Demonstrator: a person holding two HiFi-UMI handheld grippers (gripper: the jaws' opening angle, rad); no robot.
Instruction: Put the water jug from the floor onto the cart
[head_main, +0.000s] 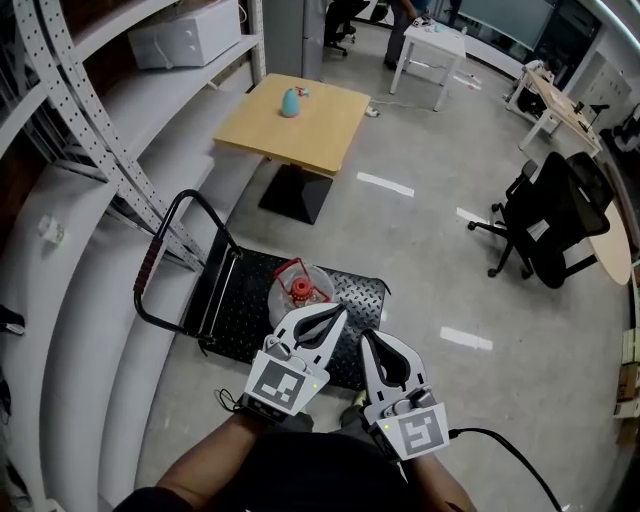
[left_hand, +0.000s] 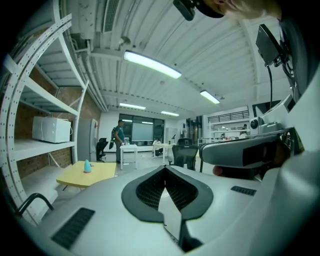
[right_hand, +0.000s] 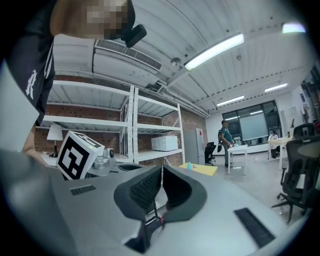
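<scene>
A clear water jug with a red cap and red handle stands upright on the black deck of the cart, in the middle of the head view. The cart's push handle rises at its left end. My left gripper is raised above the jug's near side, jaws shut with nothing between them. Beside it, my right gripper is also shut and empty. In the left gripper view the left gripper points out level across the room. The right gripper does the same in the right gripper view. Neither touches the jug.
A yellow table with a small teal object stands beyond the cart. White metal shelving with a microwave runs along the left. A black office chair is at the right, with white desks and a person further off.
</scene>
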